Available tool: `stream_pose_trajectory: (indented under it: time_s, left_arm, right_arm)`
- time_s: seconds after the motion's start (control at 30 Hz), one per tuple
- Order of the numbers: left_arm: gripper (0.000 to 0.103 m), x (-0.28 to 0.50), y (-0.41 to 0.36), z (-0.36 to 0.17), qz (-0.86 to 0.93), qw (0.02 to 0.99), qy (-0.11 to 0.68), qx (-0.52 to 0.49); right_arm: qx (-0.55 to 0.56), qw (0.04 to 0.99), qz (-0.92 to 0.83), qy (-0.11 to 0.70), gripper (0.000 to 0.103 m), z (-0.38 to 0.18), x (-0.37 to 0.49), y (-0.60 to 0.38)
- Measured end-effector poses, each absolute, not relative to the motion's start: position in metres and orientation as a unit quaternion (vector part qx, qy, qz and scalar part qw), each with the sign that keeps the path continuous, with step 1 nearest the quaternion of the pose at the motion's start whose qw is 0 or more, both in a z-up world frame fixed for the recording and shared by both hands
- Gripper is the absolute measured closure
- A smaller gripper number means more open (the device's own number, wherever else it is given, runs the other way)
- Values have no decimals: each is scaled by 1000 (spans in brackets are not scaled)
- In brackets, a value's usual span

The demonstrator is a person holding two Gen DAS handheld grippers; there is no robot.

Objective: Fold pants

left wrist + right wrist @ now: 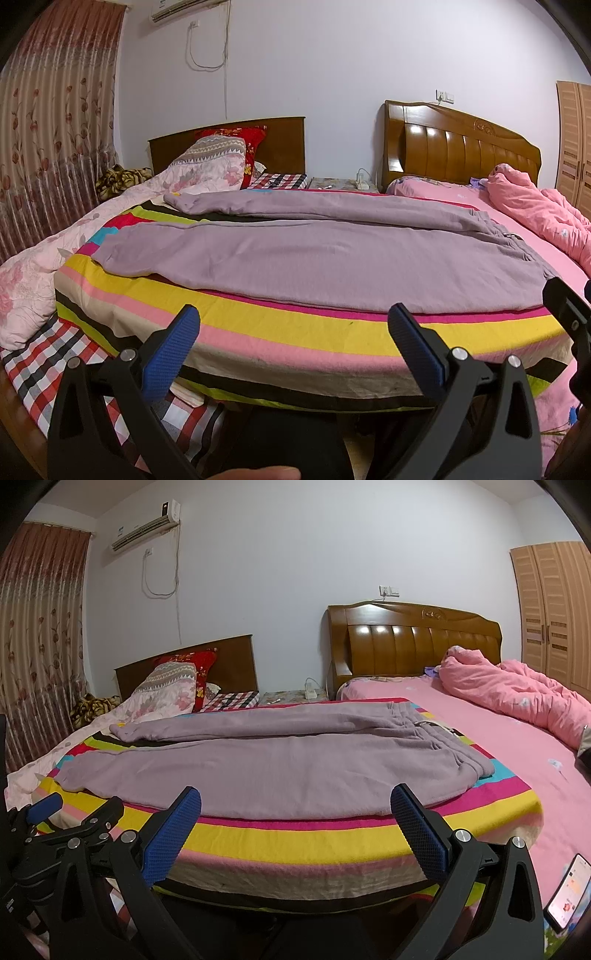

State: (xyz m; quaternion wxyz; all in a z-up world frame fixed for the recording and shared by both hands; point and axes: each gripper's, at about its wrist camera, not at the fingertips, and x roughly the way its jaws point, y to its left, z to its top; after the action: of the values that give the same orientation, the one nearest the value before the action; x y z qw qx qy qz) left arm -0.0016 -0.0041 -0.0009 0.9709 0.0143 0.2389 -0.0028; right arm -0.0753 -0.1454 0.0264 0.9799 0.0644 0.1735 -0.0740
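Note:
Mauve pants (314, 254) lie spread flat on a striped blanket (295, 332), both legs running left, waistband at the right. They also show in the right wrist view (277, 768). My left gripper (293, 332) is open and empty, held in front of the blanket's near edge, short of the pants. My right gripper (295, 812) is open and empty, also in front of the near edge, closer to the waistband end. The right gripper shows at the right edge of the left wrist view (569, 314).
The striped blanket (295, 838) lies across two beds pushed together. A pink quilt (517, 698) is bunched at the right, a floral quilt (33, 280) at the left. A phone (567, 891) lies at the lower right. Wooden headboards (461, 147) and a wardrobe (550, 609) stand behind.

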Motion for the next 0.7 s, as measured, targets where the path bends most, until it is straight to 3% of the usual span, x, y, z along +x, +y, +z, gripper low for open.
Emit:
stream_pose_trajectory:
  time_s: [0.7]
  left_arm:
    - [1,-2,-3,-1,-2,971,240,17]
  right_arm:
    - [70,979,-72,178,4,25,-74,-146]
